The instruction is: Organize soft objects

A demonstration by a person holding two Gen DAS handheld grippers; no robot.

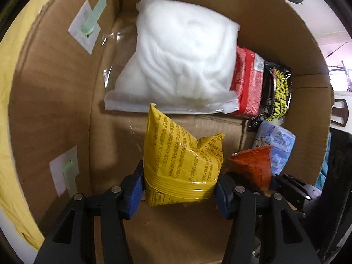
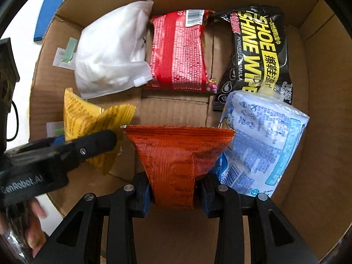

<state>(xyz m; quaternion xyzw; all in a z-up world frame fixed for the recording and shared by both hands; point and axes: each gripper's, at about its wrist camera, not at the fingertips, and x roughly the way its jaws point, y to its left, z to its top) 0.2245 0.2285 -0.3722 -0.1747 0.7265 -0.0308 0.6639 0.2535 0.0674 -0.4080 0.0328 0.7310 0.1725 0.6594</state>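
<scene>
Two views are showing one cardboard box (image 1: 55, 110). From the left wrist, the left gripper (image 1: 179, 194) is pinching a yellow packet (image 1: 180, 160) over the box floor; ahead of it a white bag (image 1: 182, 66) is lying. From the right wrist, the right gripper (image 2: 176, 194) is clamping an orange packet (image 2: 176, 156), with a blue pack (image 2: 261, 145) touching it just to the right, and a red pack (image 2: 178, 52) and black wipes (image 2: 255, 50) lying farther ahead.

We saw a cardboard box (image 2: 176, 107) whose floor carried a white fluffy bag (image 2: 110, 52) in its far left corner, a red packet (image 2: 178, 52) beside it, a black wipes pack (image 2: 257, 50) toward the far right corner, and a blue-white pack (image 2: 264, 145) along the right wall.
</scene>
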